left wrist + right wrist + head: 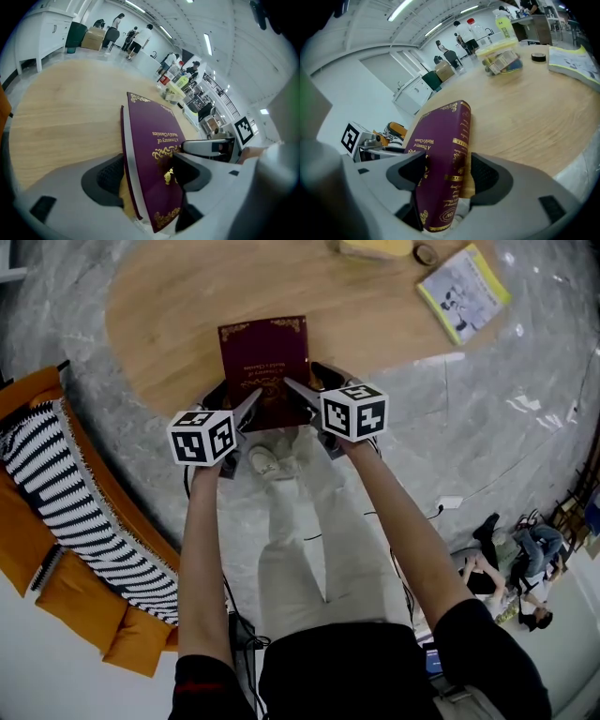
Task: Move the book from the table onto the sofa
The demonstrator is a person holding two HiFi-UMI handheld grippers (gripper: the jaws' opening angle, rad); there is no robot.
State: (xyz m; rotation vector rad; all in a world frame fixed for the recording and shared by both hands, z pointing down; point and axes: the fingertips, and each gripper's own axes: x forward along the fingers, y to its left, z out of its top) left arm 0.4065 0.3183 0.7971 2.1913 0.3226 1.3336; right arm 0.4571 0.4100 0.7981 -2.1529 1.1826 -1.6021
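Head view: the book (262, 362) is lying at the near edge of the table (169, 324), the left gripper (232, 401) and right gripper (307, 385) reaching around its near corners; the sofa (28, 549) is standing at the left. Left gripper view: the jaws are standing open, straddling the book. Right gripper view: open too, straddling its spine.

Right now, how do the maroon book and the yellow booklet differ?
The maroon book is dark with gilt trim, the yellow booklet pale. The maroon book sits at the near edge of the table, between the open jaws of the left gripper and right gripper; the yellow booklet lies far right, untouched. Both lie flat.
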